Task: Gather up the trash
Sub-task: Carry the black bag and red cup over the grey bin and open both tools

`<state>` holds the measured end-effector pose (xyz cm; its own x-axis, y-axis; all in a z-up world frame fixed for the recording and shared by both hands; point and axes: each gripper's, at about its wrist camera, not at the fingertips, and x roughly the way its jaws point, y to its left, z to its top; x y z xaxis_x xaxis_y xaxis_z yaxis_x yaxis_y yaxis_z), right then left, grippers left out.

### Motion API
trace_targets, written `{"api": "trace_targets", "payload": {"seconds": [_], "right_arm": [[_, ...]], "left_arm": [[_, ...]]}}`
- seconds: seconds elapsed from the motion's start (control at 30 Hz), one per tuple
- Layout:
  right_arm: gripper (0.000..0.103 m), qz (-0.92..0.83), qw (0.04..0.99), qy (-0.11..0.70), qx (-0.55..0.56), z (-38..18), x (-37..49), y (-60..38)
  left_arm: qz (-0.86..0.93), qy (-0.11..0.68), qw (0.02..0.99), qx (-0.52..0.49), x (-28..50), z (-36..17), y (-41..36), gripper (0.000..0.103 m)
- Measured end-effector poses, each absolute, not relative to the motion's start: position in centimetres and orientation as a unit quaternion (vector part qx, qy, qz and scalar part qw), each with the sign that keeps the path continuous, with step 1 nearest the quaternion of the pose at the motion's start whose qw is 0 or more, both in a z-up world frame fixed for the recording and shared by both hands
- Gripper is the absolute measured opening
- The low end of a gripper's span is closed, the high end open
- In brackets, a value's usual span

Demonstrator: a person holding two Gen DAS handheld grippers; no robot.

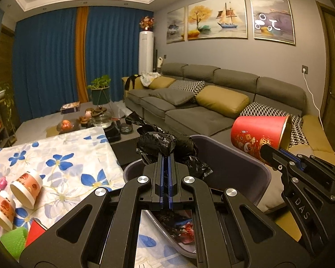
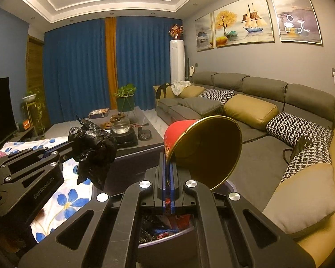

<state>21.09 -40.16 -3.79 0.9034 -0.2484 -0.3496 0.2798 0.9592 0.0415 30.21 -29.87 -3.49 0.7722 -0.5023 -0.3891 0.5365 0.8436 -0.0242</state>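
Note:
My left gripper (image 1: pixel 166 156) is shut on a crumpled black plastic bag (image 1: pixel 165 144) and holds it above the near rim of a grey-purple trash bin (image 1: pixel 232 156). The bag also shows in the right wrist view (image 2: pixel 92 147), with the left gripper (image 2: pixel 71 149) behind it. My right gripper (image 2: pixel 168 163) is shut on the rim of a red paper cup (image 2: pixel 203 151) with a gold inside, tipped on its side above the bin (image 2: pixel 165 234). The cup (image 1: pixel 259 136) and right gripper (image 1: pixel 268 154) show at the right of the left wrist view. Trash lies inside the bin.
A table with a blue-flowered cloth (image 1: pixel 62 156) stands left of the bin and holds two pink paper cups (image 1: pixel 25 186), a green sponge (image 1: pixel 13 241) and a red item. A grey sofa (image 1: pixel 201 111) runs along the right. A coffee table (image 1: pixel 93 120) with a teapot stands behind.

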Motion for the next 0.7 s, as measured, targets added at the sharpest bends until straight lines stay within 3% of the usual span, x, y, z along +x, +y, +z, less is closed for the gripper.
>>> {"api": "trace_targets", "payload": {"seconds": [0.7], "right_arm": [[0.004, -0.125, 0.973, 0.184, 0.057, -4.2, 22.6, -40.3]], "left_arm": [[-0.313, 0.211, 0.925, 0.033, 31.5, -4.8, -30.9, 0.003]]}}
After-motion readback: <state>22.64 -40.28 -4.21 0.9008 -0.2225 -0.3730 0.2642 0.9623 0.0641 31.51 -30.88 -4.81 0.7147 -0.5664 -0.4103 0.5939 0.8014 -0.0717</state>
